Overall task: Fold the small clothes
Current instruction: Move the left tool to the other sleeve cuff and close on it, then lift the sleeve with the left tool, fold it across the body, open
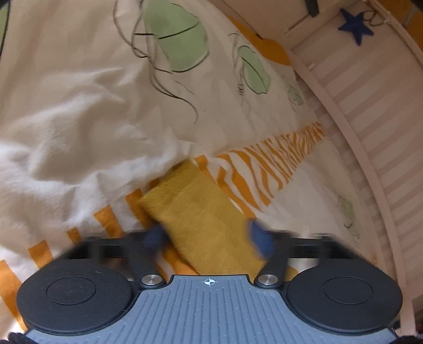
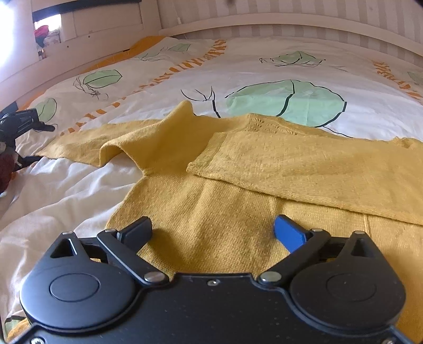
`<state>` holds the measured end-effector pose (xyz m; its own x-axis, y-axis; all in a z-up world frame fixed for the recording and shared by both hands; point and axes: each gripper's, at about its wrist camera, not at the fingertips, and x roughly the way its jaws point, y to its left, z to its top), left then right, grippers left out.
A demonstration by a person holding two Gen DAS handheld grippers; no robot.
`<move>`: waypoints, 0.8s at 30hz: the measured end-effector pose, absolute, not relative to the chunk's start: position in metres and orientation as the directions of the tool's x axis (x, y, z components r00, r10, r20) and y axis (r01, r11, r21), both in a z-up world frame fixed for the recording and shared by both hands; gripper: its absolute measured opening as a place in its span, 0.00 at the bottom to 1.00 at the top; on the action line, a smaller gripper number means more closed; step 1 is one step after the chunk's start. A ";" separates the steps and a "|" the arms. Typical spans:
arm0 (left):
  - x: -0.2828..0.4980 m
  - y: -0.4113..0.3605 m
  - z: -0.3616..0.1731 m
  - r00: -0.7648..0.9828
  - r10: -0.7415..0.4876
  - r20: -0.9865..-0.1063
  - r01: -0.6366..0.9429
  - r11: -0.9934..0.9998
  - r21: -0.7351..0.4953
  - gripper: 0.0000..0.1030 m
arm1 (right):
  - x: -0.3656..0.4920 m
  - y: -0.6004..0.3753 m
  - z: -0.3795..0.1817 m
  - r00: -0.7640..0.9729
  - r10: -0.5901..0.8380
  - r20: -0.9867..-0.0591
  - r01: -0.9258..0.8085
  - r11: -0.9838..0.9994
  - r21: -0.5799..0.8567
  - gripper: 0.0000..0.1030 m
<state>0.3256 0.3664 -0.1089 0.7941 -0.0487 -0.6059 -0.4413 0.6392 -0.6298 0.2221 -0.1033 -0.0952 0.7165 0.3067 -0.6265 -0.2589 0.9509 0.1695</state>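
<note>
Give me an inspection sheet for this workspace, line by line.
Surface: bed with white duvet, green leaf prints, orange stripes, rumpled at left.
Job's things: yellow knit sweater spread flat, right sleeve folded across body, left sleeve still out.
Clutter: dark objects at the right view's left edge, unclear.
Grippers: left gripper open, astride the sleeve, blurred; right gripper open over the hem.
Cables: nothing seen.
Surroundings: striped wall, white bed frame.

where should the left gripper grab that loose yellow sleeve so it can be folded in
Probably at the sleeve cuff end, its narrow free edge, coming along the sleeve's length. The left gripper already has open fingers on both sides of the strip, which lies flat on the duvet, so both layers pinch easily.
</note>
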 end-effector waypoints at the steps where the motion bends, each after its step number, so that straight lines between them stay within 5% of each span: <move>1: 0.326 0.368 -0.112 0.789 -0.063 -0.612 -0.448 0.622 -0.642 0.02 | 0.222 -0.103 -0.095 0.716 0.307 -0.627 -0.259 0.951 0.169 0.97; 6: 0.322 0.353 -0.089 0.818 -0.061 -0.571 -0.399 0.654 -0.642 0.02 | 0.224 -0.107 -0.094 0.708 0.326 -0.626 -0.267 0.945 0.190 0.98; 13: 0.302 0.287 0.004 0.907 -0.112 -0.407 -0.192 0.749 -0.634 0.02 | 0.218 -0.143 -0.073 0.692 0.380 -0.614 -0.230 0.922 0.312 0.95; 24: 0.312 0.106 0.108 0.900 -0.348 -0.264 0.136 0.798 -0.587 0.02 | 0.184 -0.262 -0.033 0.689 0.322 -0.650 -0.169 0.942 0.289 0.95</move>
